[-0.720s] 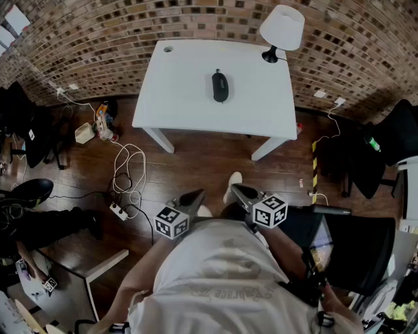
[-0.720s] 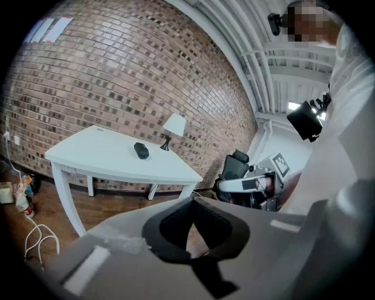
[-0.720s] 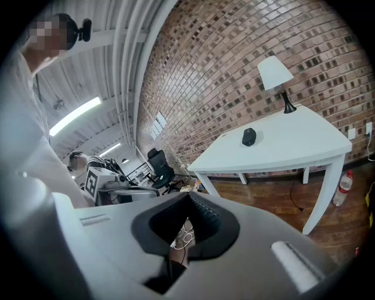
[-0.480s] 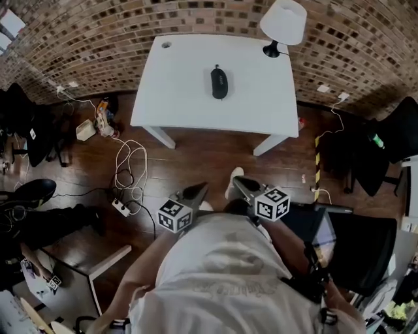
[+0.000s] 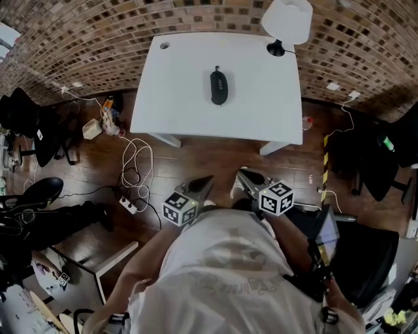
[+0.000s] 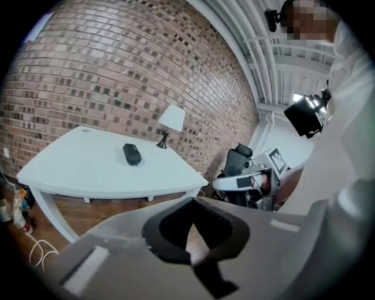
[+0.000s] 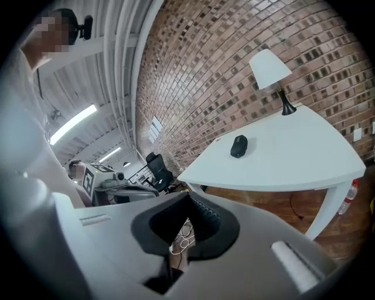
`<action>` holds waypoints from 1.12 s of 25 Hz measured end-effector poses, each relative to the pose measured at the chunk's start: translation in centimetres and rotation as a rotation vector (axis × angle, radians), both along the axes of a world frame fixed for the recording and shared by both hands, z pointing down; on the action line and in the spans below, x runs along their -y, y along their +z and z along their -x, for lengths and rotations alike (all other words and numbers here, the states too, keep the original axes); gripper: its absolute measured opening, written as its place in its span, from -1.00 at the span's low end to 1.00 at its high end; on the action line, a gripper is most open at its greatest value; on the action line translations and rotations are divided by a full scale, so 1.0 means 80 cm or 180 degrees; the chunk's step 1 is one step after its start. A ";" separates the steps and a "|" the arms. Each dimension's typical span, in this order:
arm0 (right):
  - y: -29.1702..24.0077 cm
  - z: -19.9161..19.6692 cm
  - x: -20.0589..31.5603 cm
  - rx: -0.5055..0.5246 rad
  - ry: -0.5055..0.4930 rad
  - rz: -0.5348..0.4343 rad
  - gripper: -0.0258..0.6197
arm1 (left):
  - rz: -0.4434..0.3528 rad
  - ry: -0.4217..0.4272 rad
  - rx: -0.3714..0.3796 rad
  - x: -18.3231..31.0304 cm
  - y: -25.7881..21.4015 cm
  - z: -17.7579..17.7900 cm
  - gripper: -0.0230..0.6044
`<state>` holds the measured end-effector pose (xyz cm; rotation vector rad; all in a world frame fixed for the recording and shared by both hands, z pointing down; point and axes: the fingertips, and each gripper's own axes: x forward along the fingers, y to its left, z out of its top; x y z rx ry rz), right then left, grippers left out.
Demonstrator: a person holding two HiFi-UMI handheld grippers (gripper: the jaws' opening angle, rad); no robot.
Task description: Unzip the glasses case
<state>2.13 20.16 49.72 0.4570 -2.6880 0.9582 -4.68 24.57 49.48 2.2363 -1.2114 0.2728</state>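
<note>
Across the floor, the white table (image 5: 183,98) looms a touch nearer than a moment ago, and the left gripper (image 5: 206,181) and right gripper (image 5: 241,174), both clenched on nothing, hang low at the person's front. Glasses case (image 5: 219,85) sits mid-table, well apart from both. Arrive with jaws pinched like this and they may shove the case instead of catching its small zipper pull.

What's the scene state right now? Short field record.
case: black glasses case, lying mid-table, untouched; zip too small to read
table: white table against the brick wall
lamp: white lamp, table's far right corner
left gripper: jaws together, empty, over the floor short of the table
right gripper: jaws together, empty, beside the left
</note>
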 end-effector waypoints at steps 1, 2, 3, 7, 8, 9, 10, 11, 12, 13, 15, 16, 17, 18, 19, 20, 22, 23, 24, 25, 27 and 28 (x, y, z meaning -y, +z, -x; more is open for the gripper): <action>0.000 0.000 0.010 0.0018 0.0014 0.0006 -0.90 | -0.0004 0.0011 0.0023 0.010 -0.003 0.001 -0.91; 0.001 0.000 0.020 0.0030 0.0026 0.0009 -0.90 | -0.0010 0.0025 0.0043 0.021 -0.006 0.001 -0.91; 0.002 -0.001 0.030 0.0034 0.0033 0.0008 -0.90 | -0.0019 0.0040 0.0060 0.032 -0.008 0.000 -0.91; 0.006 -0.002 0.070 0.0041 0.0050 -0.0012 -0.90 | -0.0047 0.0137 0.0129 0.079 -0.015 -0.009 -0.91; 0.007 -0.001 0.078 0.0054 0.0052 -0.0014 -0.90 | -0.0044 0.0166 0.0149 0.089 -0.016 -0.010 -0.91; 0.008 0.000 0.086 0.0066 0.0051 -0.0017 -0.90 | -0.0041 0.0191 0.0167 0.099 -0.018 -0.012 -0.91; 0.009 0.001 0.094 0.0074 0.0047 -0.0020 -0.90 | -0.0039 0.0212 0.0182 0.108 -0.019 -0.014 -0.91; 0.010 0.001 0.102 0.0076 0.0040 -0.0025 -0.90 | -0.0038 0.0228 0.0195 0.117 -0.019 -0.016 -0.91; 0.011 0.000 0.110 0.0069 0.0032 -0.0035 -0.90 | -0.0033 0.0235 0.0206 0.126 -0.020 -0.018 -0.91; 0.012 -0.002 0.118 0.0054 0.0021 -0.0052 -0.90 | -0.0027 0.0232 0.0213 0.134 -0.020 -0.019 -0.91; 0.014 -0.006 0.135 0.0012 -0.0007 -0.0082 -0.90 | -0.0009 0.0199 0.0224 0.151 -0.019 -0.021 -0.91; 0.015 -0.007 0.143 -0.0004 -0.0029 -0.0086 -0.90 | 0.0001 0.0174 0.0230 0.157 -0.019 -0.022 -0.91; 0.016 -0.008 0.149 -0.0015 -0.0054 -0.0085 -0.90 | 0.0010 0.0147 0.0237 0.163 -0.019 -0.022 -0.91; 0.017 -0.010 0.156 -0.0025 -0.0080 -0.0080 -0.90 | 0.0019 0.0117 0.0243 0.168 -0.019 -0.022 -0.91; 0.018 -0.010 0.163 -0.0033 -0.0108 -0.0076 -0.90 | 0.0027 0.0084 0.0248 0.173 -0.019 -0.022 -0.91; 0.018 -0.011 0.170 -0.0038 -0.0140 -0.0076 -0.90 | 0.0030 0.0044 0.0252 0.179 -0.019 -0.022 -0.91; 0.017 -0.012 0.184 -0.0044 -0.0221 -0.0078 -0.90 | 0.0030 -0.0051 0.0259 0.189 -0.021 -0.023 -0.91; 0.016 -0.013 0.190 -0.0050 -0.0266 -0.0079 -0.90 | 0.0031 -0.0096 0.0264 0.194 -0.022 -0.023 -0.91; 0.016 -0.014 0.194 -0.0063 -0.0309 -0.0079 -0.90 | 0.0033 -0.0134 0.0266 0.198 -0.023 -0.025 -0.91; 0.015 -0.016 0.197 -0.0082 -0.0348 -0.0079 -0.90 | 0.0038 -0.0167 0.0261 0.201 -0.024 -0.025 -0.91; 0.012 -0.016 0.202 -0.0121 -0.0400 -0.0099 -0.90 | 0.0046 -0.0233 0.0245 0.205 -0.027 -0.019 -0.91; 0.009 -0.012 0.206 -0.0131 -0.0410 -0.0128 -0.90 | 0.0042 -0.0271 0.0245 0.208 -0.029 -0.011 -0.91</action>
